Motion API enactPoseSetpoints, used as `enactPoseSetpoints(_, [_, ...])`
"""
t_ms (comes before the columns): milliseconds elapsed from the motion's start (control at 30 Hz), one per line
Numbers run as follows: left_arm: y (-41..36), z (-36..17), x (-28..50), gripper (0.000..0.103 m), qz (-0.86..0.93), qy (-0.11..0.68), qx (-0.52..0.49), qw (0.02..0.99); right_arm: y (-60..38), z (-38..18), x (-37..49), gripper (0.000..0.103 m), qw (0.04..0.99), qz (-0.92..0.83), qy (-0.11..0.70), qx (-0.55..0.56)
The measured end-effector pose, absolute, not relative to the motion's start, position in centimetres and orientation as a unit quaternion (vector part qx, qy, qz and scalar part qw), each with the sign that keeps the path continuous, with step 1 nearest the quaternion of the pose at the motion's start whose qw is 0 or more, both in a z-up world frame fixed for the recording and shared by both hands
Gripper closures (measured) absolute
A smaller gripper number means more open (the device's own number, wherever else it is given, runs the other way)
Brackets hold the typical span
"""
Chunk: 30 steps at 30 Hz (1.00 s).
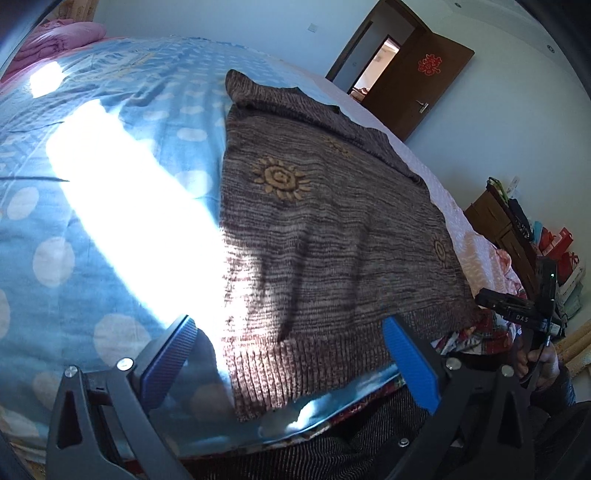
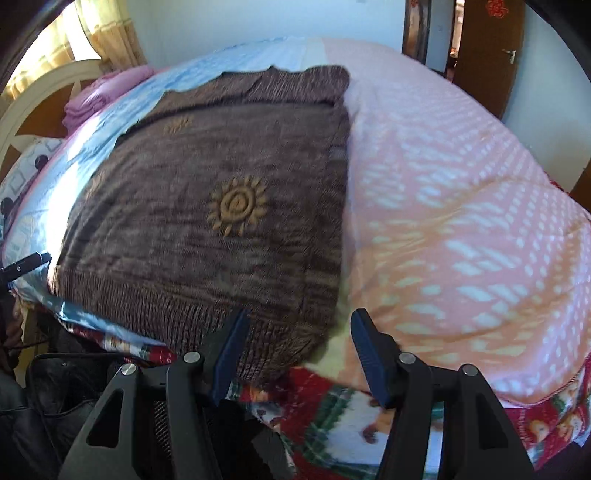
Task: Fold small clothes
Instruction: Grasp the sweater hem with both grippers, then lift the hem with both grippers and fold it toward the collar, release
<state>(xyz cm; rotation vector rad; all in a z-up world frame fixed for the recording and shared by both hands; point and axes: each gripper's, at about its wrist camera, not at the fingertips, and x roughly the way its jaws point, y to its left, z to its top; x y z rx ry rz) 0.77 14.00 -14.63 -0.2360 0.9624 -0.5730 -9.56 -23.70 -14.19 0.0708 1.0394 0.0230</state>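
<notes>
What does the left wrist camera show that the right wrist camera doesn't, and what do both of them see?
Only the left wrist view shows the blue polka-dot sheet with its bright sunlight strip, and the right gripper in the person's hand beside the bed.

Only the right wrist view shows the curtains, the white headboard and the wide stretch of pink quilt.

Both show the brown knit sweater with its sun motif lying flat, the open brown door, and open gripper fingers near the sweater's ribbed hem.

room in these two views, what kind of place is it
Most likely a home bedroom: a brown knit sweater lies on a bed with a pink quilt, a wooden door stands open, and curtains hang behind the headboard.
</notes>
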Motion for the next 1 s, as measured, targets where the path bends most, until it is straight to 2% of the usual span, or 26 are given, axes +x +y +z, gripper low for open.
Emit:
enactPoseSetpoints(100, [13.7,-14.7,0.2,0.002,-0.271,0.459,-0.096,0.841,-22.6,-14.8,-9.4,0.044,0.862,0.010,0.507,0.012])
enactPoseSetpoints(300, [12.5,-15.2,-1.0,0.011,-0.268,0.463,-0.042,0.844,-21.1,-15.8,-9.1,0.044,0.848,0.012,0.530,-0.024])
enactPoseSetpoints(367, [12.5,-15.4,-1.2,0.016,-0.271,0.470,-0.044,0.839,-20.4,-16.0,-9.1,0.048,0.841,0.010,0.539,-0.049])
enactPoseSetpoints(400, [12.4,-15.4,-1.4,0.018,-0.276,0.473,-0.046,0.835,-20.1,-16.1,-9.2,0.054,0.840,0.011,0.540,-0.056])
enactPoseSetpoints(433, [12.4,-15.5,-1.5,0.022,-0.282,0.476,-0.045,0.832,-20.0,-16.0,-9.2,0.066,0.840,0.011,0.539,-0.059])
enactPoseSetpoints(500, [12.3,-15.6,-1.7,0.024,-0.279,0.478,-0.041,0.832,-20.4,-16.0,-9.2,0.083,0.840,0.013,0.540,-0.044])
enactPoseSetpoints(533, [12.3,-15.8,-1.6,0.024,-0.276,0.480,-0.044,0.832,-20.7,-15.9,-9.2,0.085,0.842,0.017,0.538,-0.029])
enactPoseSetpoints(600, [12.3,-15.9,-1.4,0.032,-0.268,0.479,-0.054,0.834,-21.0,-15.8,-9.2,0.088,0.845,0.021,0.535,-0.017])
enactPoseSetpoints(633, [12.4,-15.9,-1.3,0.048,-0.266,0.478,-0.059,0.835,-21.1,-15.6,-9.3,0.089,0.845,0.025,0.534,-0.011])
enactPoseSetpoints(667, [12.6,-15.9,-1.1,0.070,-0.266,0.481,-0.067,0.833,-21.3,-15.4,-9.3,0.090,0.846,0.030,0.532,0.001])
enactPoseSetpoints(700, [12.9,-16.0,-0.8,0.084,-0.269,0.489,-0.084,0.826,-21.5,-15.3,-9.3,0.091,0.848,0.036,0.529,0.016])
enactPoseSetpoints(733, [13.2,-16.2,-0.4,0.093,-0.275,0.498,-0.108,0.815,-22.0,-14.7,-9.3,0.092,0.850,0.046,0.523,0.040])
enactPoseSetpoints(800, [13.9,-16.4,0.1,0.094,-0.276,0.502,-0.138,0.808,-22.6,-13.7,-9.4,0.093,0.856,0.061,0.509,0.074])
enactPoseSetpoints(1000, [12.9,-13.5,1.2,0.094,-0.294,0.470,-0.125,0.823,-24.4,-10.3,-8.3,0.094,0.869,0.096,0.460,0.155])
